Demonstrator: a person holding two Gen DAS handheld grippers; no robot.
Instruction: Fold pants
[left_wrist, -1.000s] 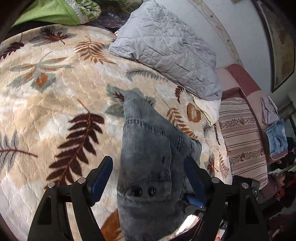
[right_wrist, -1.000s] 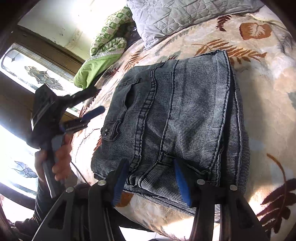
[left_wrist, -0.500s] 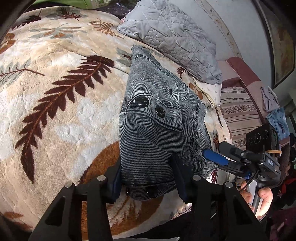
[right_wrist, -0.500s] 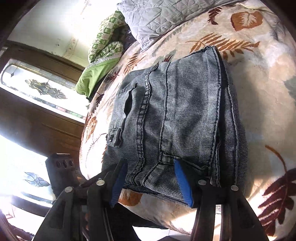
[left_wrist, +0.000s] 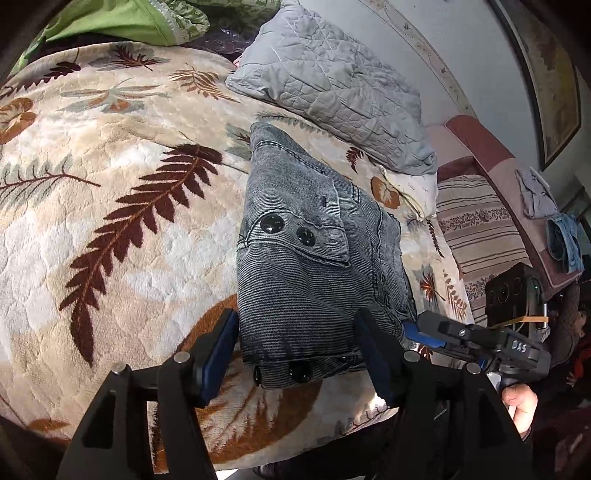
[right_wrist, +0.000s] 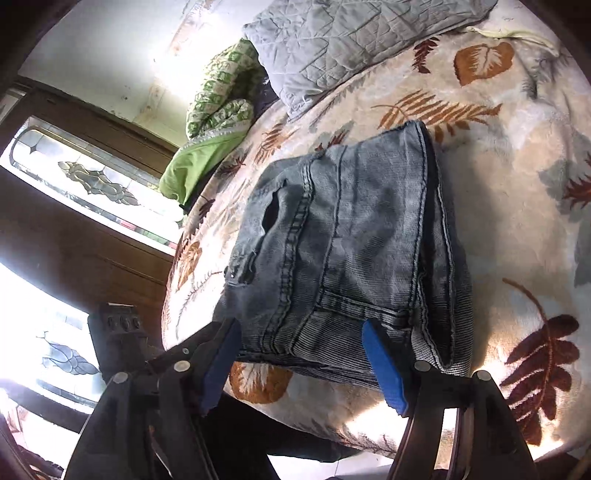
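Left wrist view: the pants (left_wrist: 314, 266), grey-black denim, lie as a compact folded bundle on the leaf-print blanket (left_wrist: 110, 229), close to the near edge of the bed, with a grey quilted pillow (left_wrist: 332, 92) beyond them at the far side. The left gripper (left_wrist: 295, 347) straddles the near end of the bundle; its jaws have just been opening, and the blue pads stand apart with denim between them, not pinching it, which reads as letting go once the fold is laid. At the right, the right gripper (left_wrist: 424, 332) reaches toward the same near edge.

Right wrist view: the right gripper (right_wrist: 303, 354) frames the near hem of the pants (right_wrist: 351, 240), its jaws also just opened, the fingers apart on either side of the cloth without pressing. The bundle sits flat and square on the blanket (right_wrist: 517, 221), so the fold looks essentially finished
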